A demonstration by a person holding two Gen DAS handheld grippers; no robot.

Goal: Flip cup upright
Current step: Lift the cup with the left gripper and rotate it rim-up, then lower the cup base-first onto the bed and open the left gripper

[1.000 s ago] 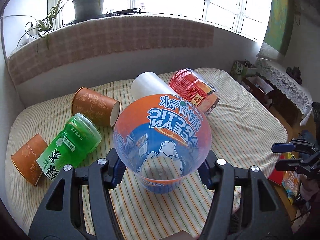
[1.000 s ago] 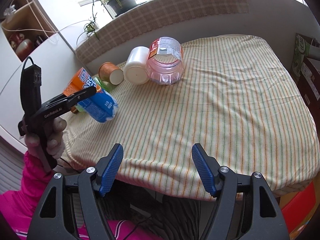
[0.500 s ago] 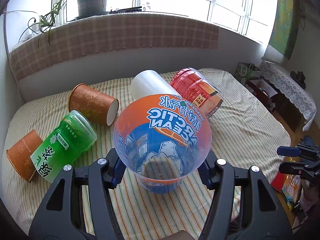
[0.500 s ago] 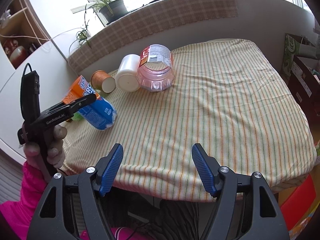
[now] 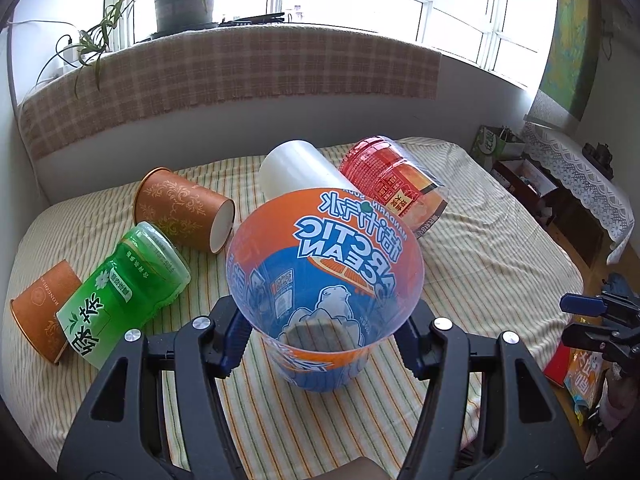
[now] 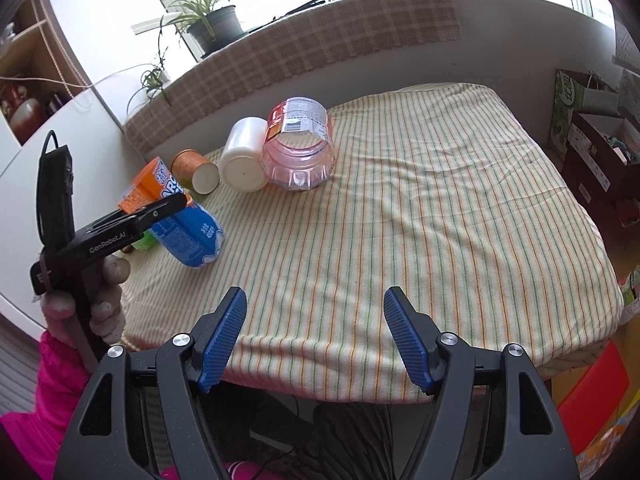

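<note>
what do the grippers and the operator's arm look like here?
Both grippers, left and right, are black plastic clamp frames with silver pivot screws and ribbed blue pads. The left one reads "GenRobot.AI" in white. The hand is bare; the sleeve is bright pink.

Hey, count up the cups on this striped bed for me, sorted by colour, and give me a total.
Orange-and-blue clear plastic Arctic Ocean cup, held in the left gripper: 1
Brown paper cups: 2
Green translucent plastic cup: 1
White plastic cup: 1
Red-labelled clear plastic cup: 1
Total: 6
</note>
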